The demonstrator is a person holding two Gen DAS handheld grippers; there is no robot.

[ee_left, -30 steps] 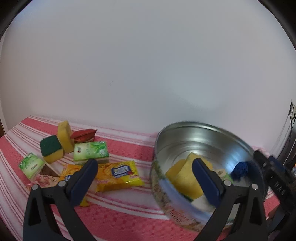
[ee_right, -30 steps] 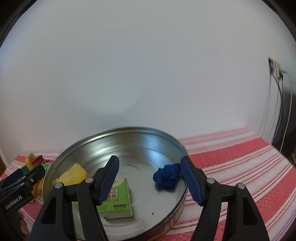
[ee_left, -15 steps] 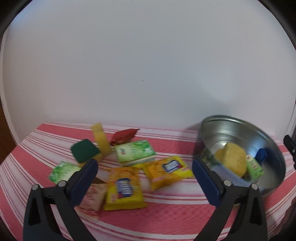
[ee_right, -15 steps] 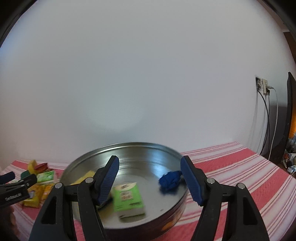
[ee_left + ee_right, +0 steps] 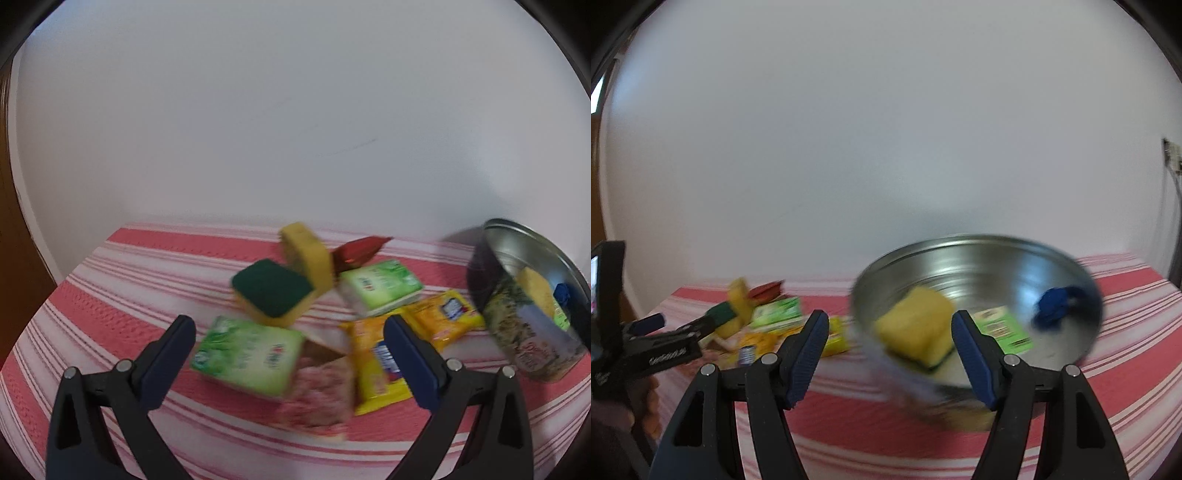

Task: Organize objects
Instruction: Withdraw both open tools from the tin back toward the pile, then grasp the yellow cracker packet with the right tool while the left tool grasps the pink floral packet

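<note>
A round metal tin (image 5: 979, 258) stands on the red striped cloth and holds a yellow sponge (image 5: 916, 332), a green packet (image 5: 1004, 328) and a blue cloth ball (image 5: 1056, 306). It shows at the right edge of the left wrist view (image 5: 517, 243). My left gripper (image 5: 288, 354) is open and empty above a loose pile: a green tissue pack (image 5: 251, 354), a pink packet (image 5: 321, 395), a yellow snack pack (image 5: 376, 365) and a green-topped sponge (image 5: 273, 291). My right gripper (image 5: 890, 354) is open and empty in front of the tin.
More of the pile lies behind: a second green pack (image 5: 380, 288), another yellow snack pack (image 5: 443, 314), an upright yellow sponge (image 5: 306, 254) and a red wrapper (image 5: 358, 251). A white wall runs close behind the table. A wall socket with cables (image 5: 1172, 155) is at the right.
My left gripper has swung left and down from the tin to over the pile. My right gripper has turned left, so the tin now sits right of centre. Both stay open.
</note>
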